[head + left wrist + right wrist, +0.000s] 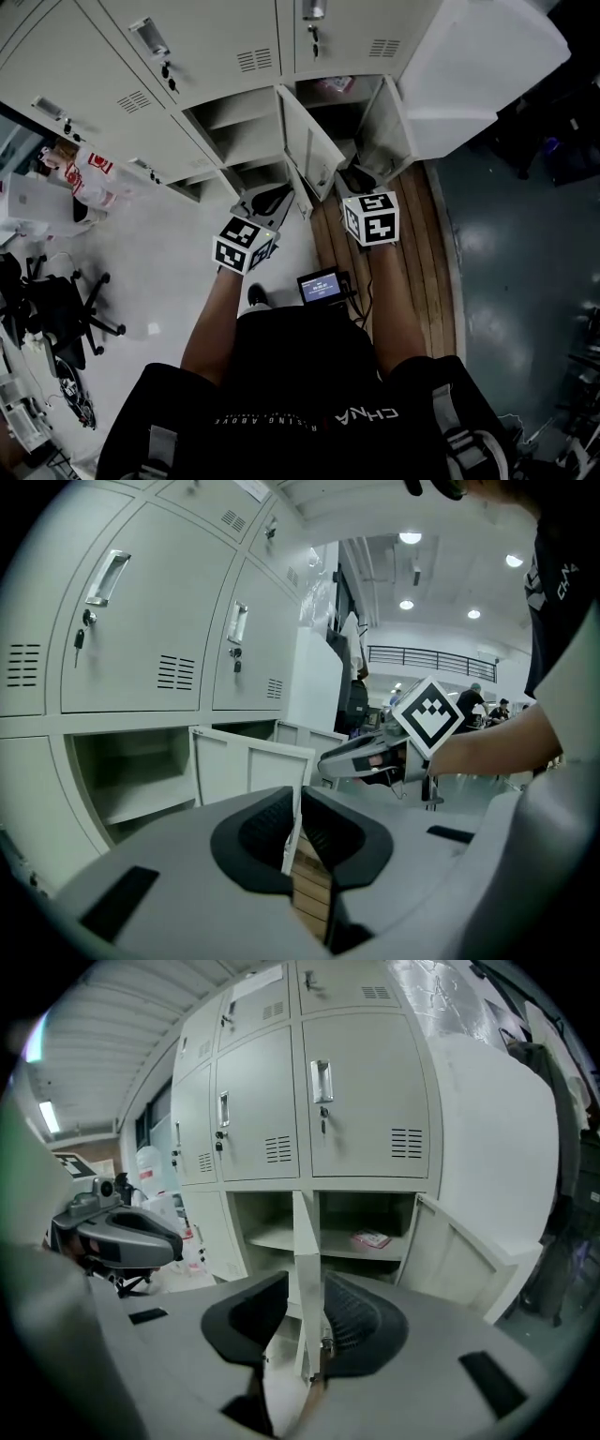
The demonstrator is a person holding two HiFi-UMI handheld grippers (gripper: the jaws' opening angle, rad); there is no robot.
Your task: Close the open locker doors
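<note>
Two lower lockers stand open in a bank of grey lockers. The left compartment point(242, 131) has its door point(309, 150) swung out towards me. The right compartment point(352, 103) has its door point(382, 131) swung out to the right. My right gripper point(354, 178) sits at the free edge of the middle door point(304, 1251). That edge runs between the jaws of the right gripper point(305, 1302), with a pad close on each side. My left gripper point(272, 199) hovers left of that door, its tips together on nothing point(298, 803). The door point(248, 766) is beyond it.
A red-and-white packet point(372, 1239) lies on the right locker's shelf. A large white unit point(478, 75) stands right of the lockers. Wood planking point(412, 272) runs under my right side. An office chair point(66, 309) and bags point(94, 178) are at the left.
</note>
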